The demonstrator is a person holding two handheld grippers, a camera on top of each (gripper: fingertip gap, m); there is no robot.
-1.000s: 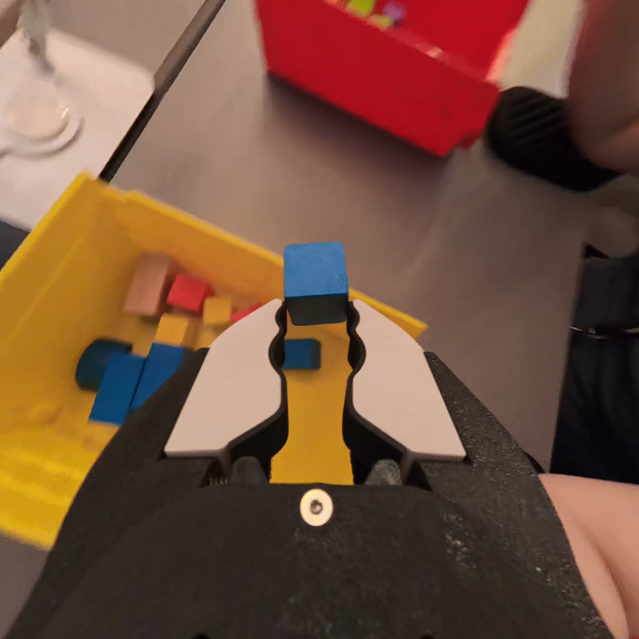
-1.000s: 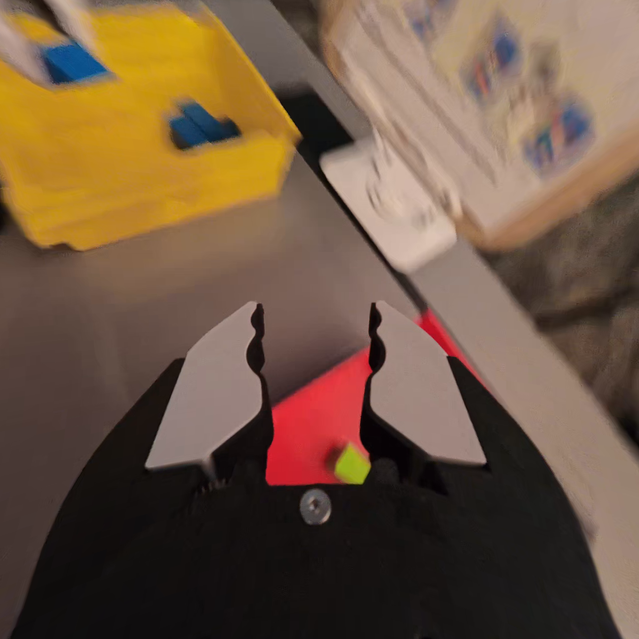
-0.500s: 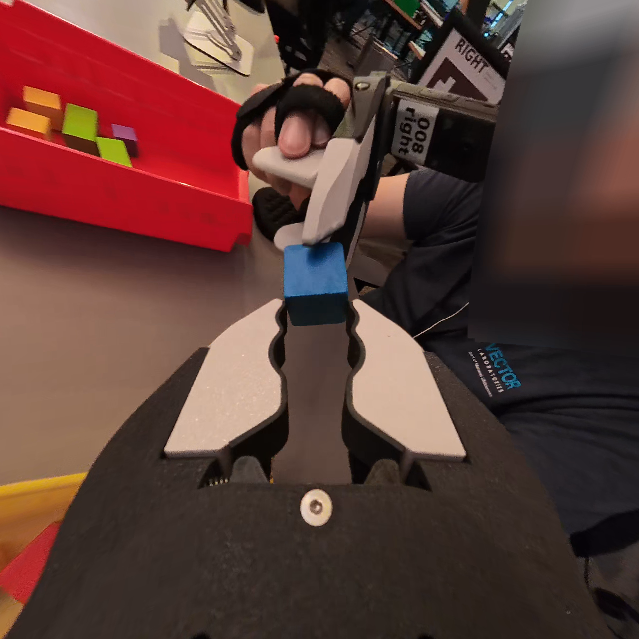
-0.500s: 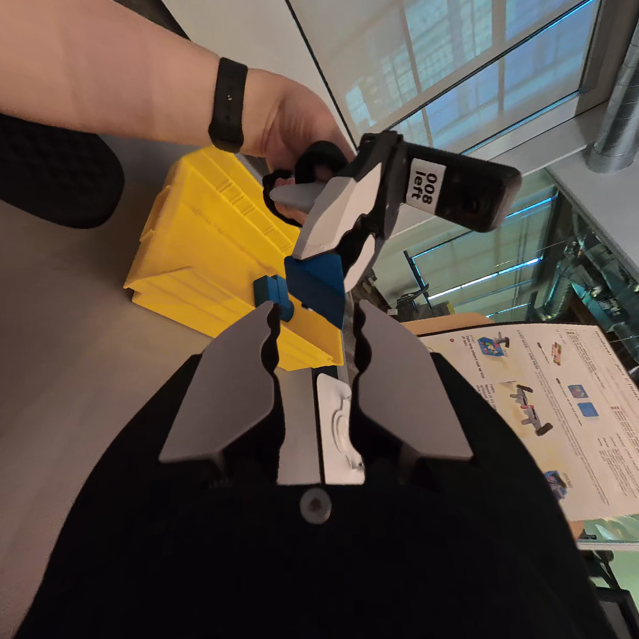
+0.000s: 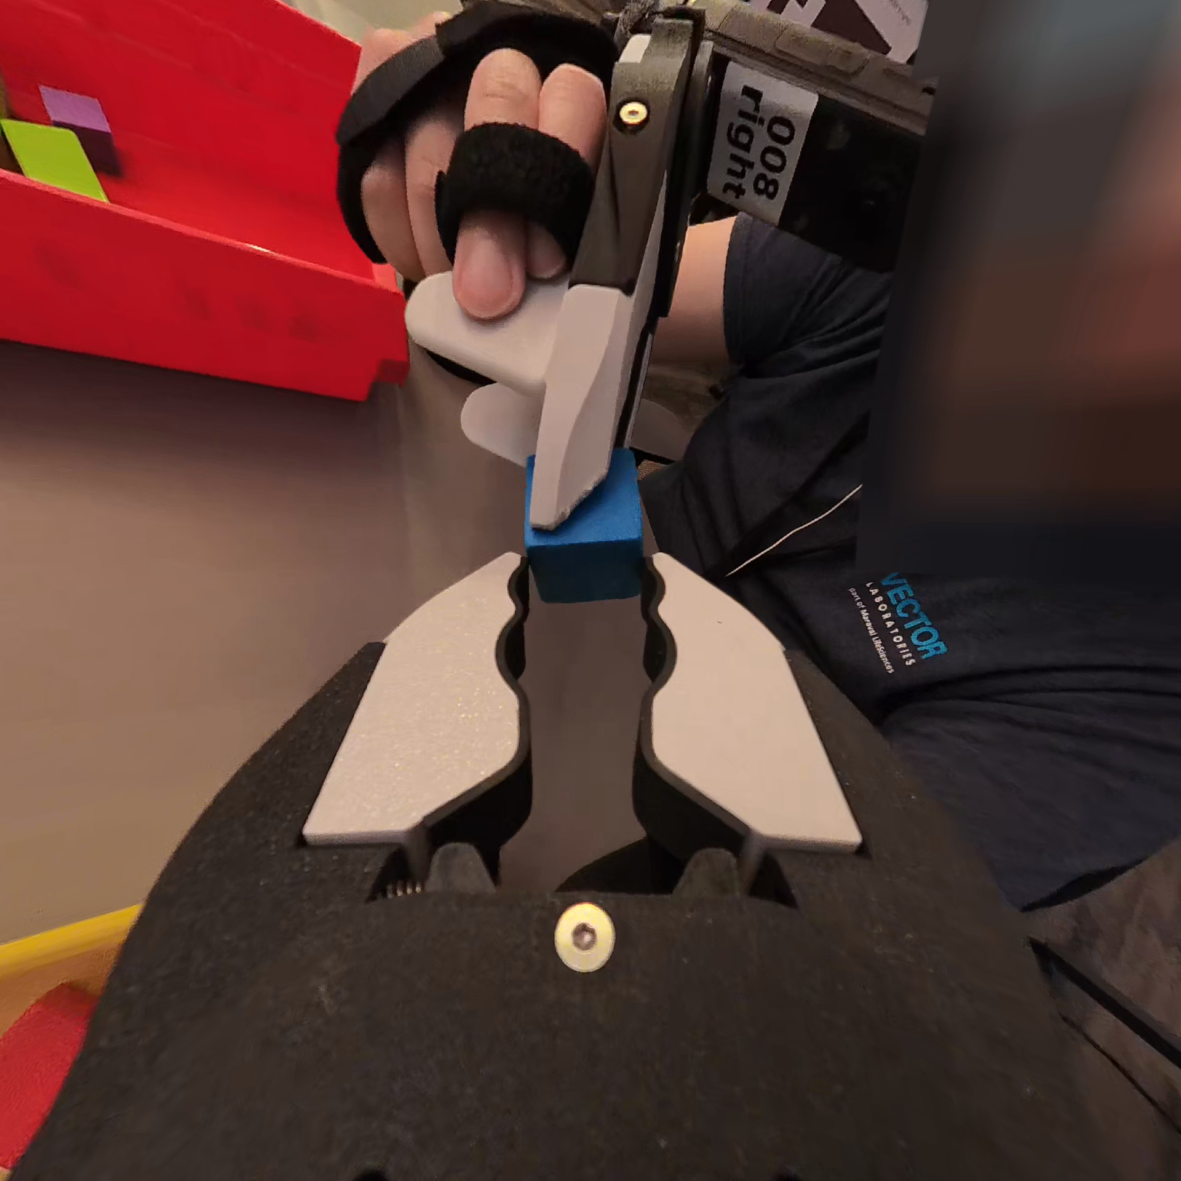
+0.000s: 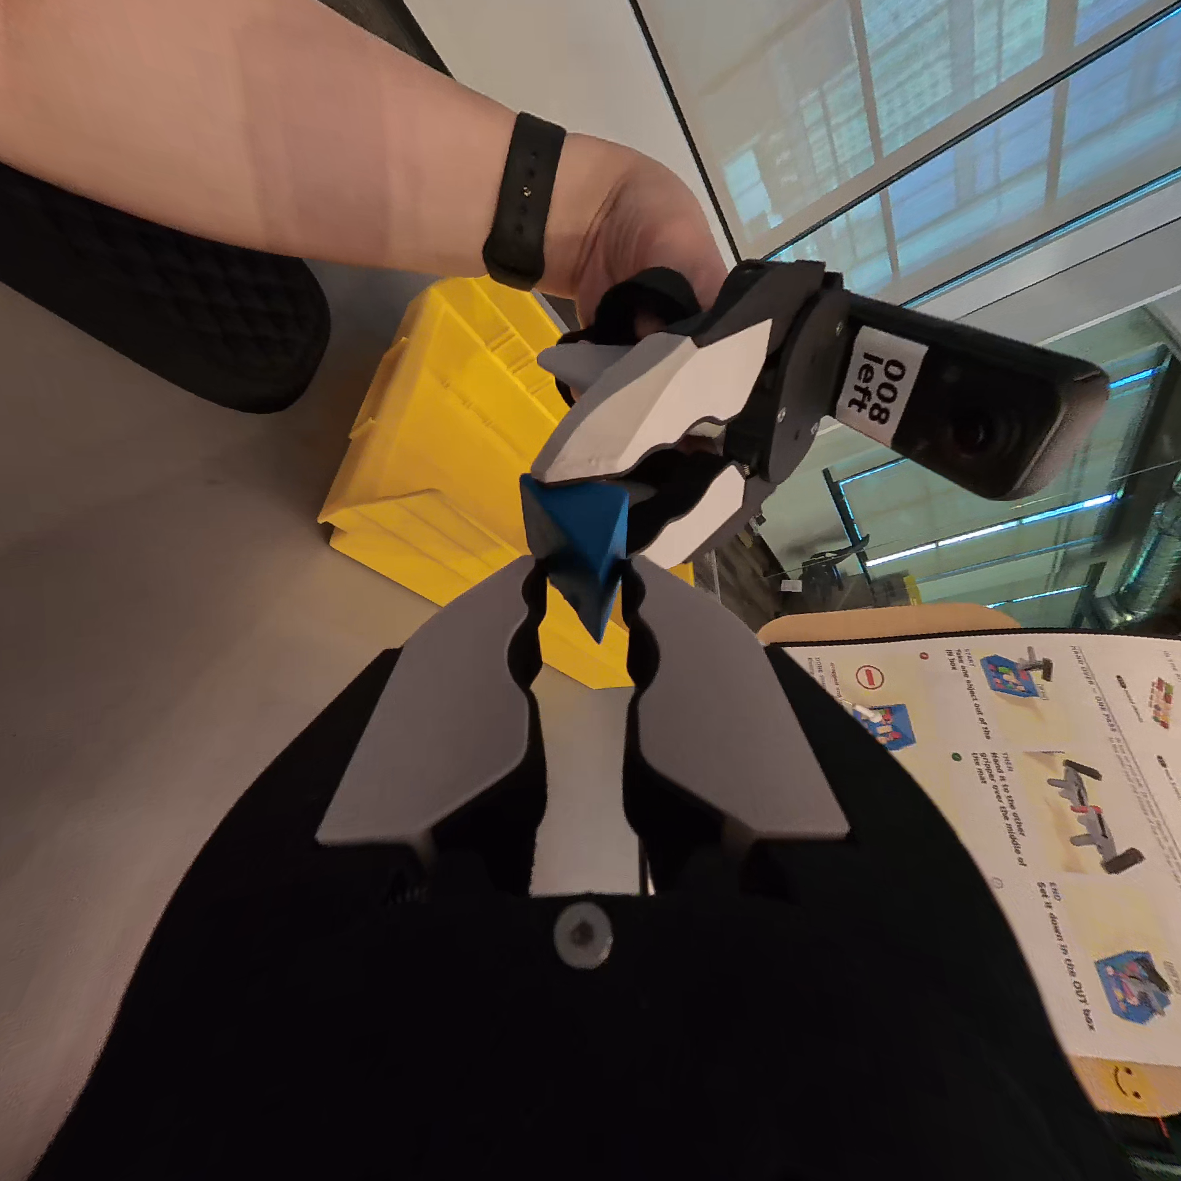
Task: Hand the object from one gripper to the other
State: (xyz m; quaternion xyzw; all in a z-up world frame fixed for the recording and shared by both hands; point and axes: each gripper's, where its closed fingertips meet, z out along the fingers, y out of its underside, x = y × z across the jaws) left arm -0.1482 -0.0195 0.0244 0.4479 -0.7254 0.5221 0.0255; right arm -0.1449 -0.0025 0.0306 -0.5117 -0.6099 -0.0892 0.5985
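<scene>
A blue cube [image 5: 585, 549] is held in the air between both grippers. My left gripper [image 5: 585, 562] is shut on its near end, one fingertip on each side. My right gripper [image 5: 578, 492] comes down from above; one grey finger lies across the cube's top face, the other is hidden behind it. In the right wrist view the cube [image 6: 578, 530] sits corner-down between my right gripper's [image 6: 578, 565] tips, which touch it on both sides. The left gripper [image 6: 601, 511] clamps its far end from the upper right.
A red bin [image 5: 192, 300] with green [image 5: 51, 160] and purple [image 5: 77, 115] blocks stands at the far left on the grey table [image 5: 192, 575]. A yellow bin [image 6: 447, 447] lies behind the cube. A printed sheet [image 6: 1022, 799] is at right. A person's dark shirt [image 5: 958, 703] is close.
The left gripper carried the cube from over the yellow bin to the right gripper. The right gripper moved onto the cube and its fingers narrowed until they touch it.
</scene>
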